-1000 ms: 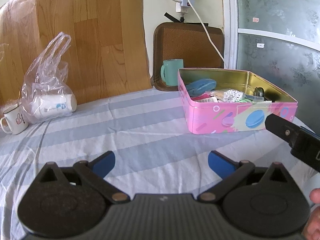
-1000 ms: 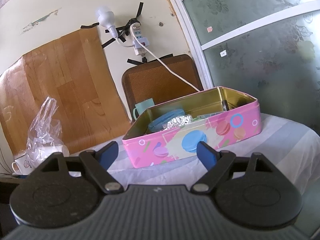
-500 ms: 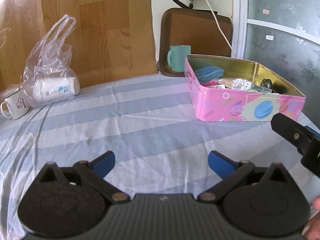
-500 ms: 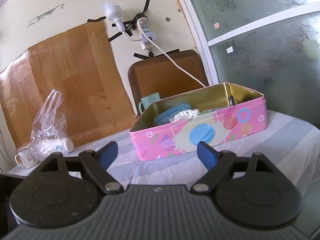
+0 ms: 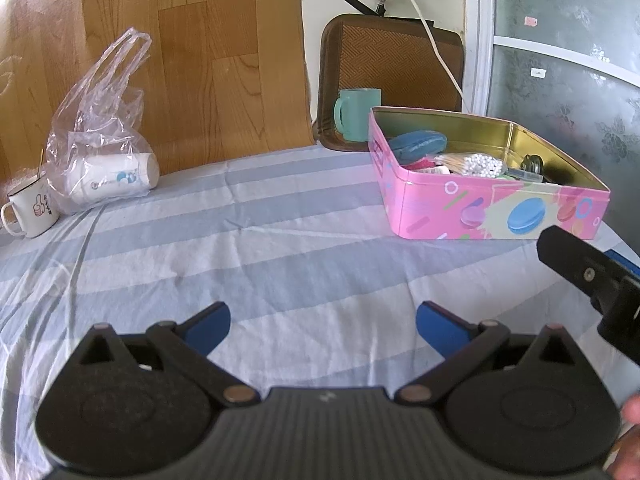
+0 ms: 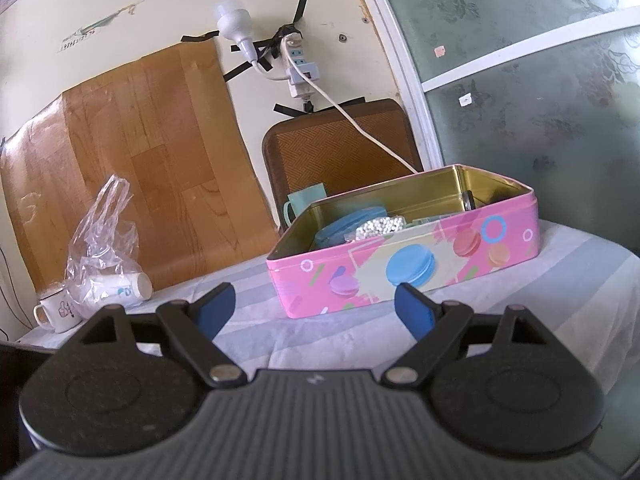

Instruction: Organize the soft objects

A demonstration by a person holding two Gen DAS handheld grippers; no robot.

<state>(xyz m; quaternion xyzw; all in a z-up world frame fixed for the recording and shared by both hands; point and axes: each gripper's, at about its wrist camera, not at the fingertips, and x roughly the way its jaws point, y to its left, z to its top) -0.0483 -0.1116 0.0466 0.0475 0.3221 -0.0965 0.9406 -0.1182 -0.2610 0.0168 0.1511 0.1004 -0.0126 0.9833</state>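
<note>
A pink tin box point(image 5: 496, 212) with a gold inside stands on the striped cloth at the right; it also shows in the right wrist view point(image 6: 404, 268). Inside lie a blue pouch point(image 5: 418, 145), a pack of cotton swabs point(image 5: 476, 163) and other small items. My left gripper point(image 5: 322, 326) is open and empty above the cloth, left of the box. My right gripper point(image 6: 315, 310) is open and empty, in front of the box's near side; its black body point(image 5: 592, 280) shows at the right edge of the left wrist view.
A clear plastic bag point(image 5: 100, 148) holding a white cup lies at the back left beside a white enamel mug point(image 5: 32, 208). A green mug point(image 5: 356, 114) stands before a brown woven mat point(image 5: 392, 60). A wood-pattern sheet point(image 5: 180, 60) leans on the wall. The table edge curves at right.
The left gripper has pulled back and risen a little, so the box and bag look farther off. The right gripper has shifted slightly; the box sits a bit more to the right. Both stay open.
</note>
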